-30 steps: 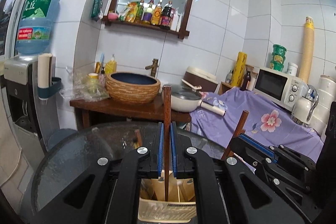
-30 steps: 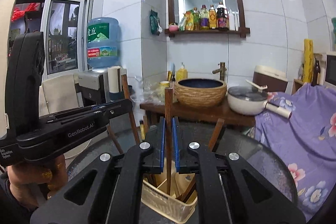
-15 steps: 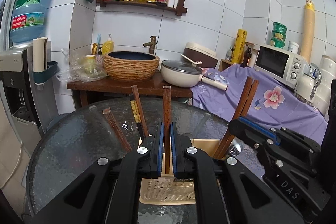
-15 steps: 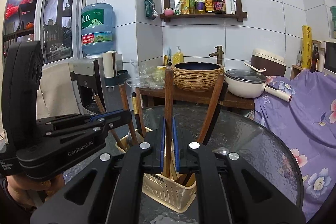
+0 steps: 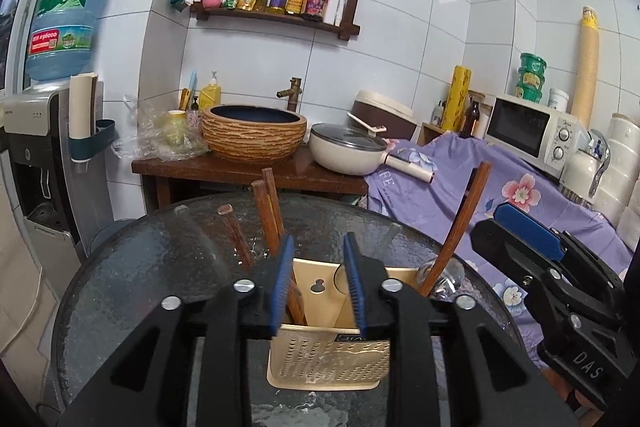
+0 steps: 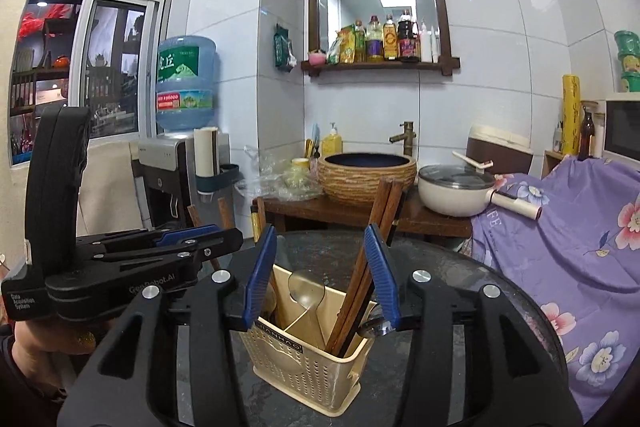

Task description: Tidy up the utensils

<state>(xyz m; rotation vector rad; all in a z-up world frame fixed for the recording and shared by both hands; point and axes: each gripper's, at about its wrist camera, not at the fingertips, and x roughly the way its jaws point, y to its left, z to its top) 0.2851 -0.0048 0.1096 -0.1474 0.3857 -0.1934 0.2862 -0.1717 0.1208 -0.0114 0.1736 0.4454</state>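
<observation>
The landmark is the cream utensil holder [image 6: 310,357] on the round glass table [image 6: 500,307]. Left of it, beside its left wall, the left gripper [image 5: 318,285] has just been opening; its blue pads [image 5: 282,283] stand apart with nothing between them, though the chopsticks [image 5: 270,217] in the holder's left compartment lean just beside the left pad. Over the holder's middle, a pale spoon [image 6: 306,297] rests against the divider. The right gripper [image 6: 322,277] has also just been opening — its jaws straddle the holder and grip nothing. In the right compartment a pair of dark chopsticks [image 6: 370,259] leans toward the right, close against the right pad [image 6: 382,277].

The risks, as I judge them: either gripper pulling back could snag a leaning stick on a pad and flick it out — or tip the light holder, which sits free on slick glass. Sticks standing at steep angles may also slide and rattle over the rim if nudged.
</observation>
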